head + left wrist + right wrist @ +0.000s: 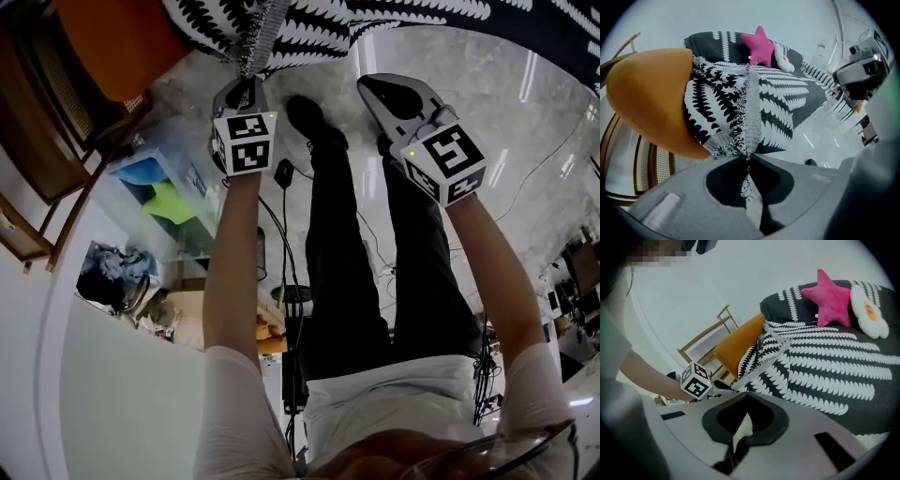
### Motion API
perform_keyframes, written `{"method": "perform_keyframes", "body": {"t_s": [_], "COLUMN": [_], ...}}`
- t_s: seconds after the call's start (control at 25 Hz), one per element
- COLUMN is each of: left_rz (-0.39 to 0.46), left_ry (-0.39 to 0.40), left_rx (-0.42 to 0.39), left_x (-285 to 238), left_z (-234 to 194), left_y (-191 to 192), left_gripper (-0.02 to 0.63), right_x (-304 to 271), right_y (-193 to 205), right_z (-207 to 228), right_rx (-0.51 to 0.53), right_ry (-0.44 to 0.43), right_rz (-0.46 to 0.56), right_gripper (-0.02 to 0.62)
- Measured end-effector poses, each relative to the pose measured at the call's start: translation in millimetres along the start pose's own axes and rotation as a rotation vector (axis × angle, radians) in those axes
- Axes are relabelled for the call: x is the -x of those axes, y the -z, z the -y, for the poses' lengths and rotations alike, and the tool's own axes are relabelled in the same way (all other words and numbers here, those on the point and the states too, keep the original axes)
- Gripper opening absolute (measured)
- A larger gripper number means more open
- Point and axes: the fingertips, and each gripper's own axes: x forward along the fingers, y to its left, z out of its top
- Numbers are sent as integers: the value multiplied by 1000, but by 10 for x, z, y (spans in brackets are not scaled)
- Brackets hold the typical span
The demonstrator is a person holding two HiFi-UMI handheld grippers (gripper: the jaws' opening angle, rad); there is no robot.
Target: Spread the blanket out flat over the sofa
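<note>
The sofa (647, 93) is standing at twelve o'clock, with the blanket (778, 98) lying rumpled on it. The left gripper (748, 157) is pinching its fringed edge, and the right gripper (746, 392) is hanging closed and empty. Spreading is only beginning; next, probably, comes pulling this edge outward.

No words, numbers or brand marks are showing legibly anywhere in these views; the marker cube (246, 142) on the left gripper (249, 79) and the marker cube (444, 161) on the right gripper (367, 84) are carrying only black-and-white square code patterns, not letters or digits; the blanket (825, 366) is showing a black-and-white leaf print with no writing on it; the clutter at the near left of the head view is appearing too small and blurred for any label to be read.
</note>
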Motion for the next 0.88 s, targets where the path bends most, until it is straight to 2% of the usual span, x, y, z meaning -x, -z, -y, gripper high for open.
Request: {"method": "perform_keyframes", "body": {"t_s": [0.68, 0.88], "left_rz": [-133, -153], "left_ry": [-54, -108], "left_rx": [266, 281], "left_x": [194, 352], "left_z": [-137, -112], "left_y": [1503, 1851], "left_gripper": [28, 28], "right_x": [-392, -400], "right_y": [320, 439], "right_z": [-460, -549], "right_rx": [88, 96], "right_ry": [-107, -111], "right_rz": [-98, -119], "right_gripper": [5, 3]}}
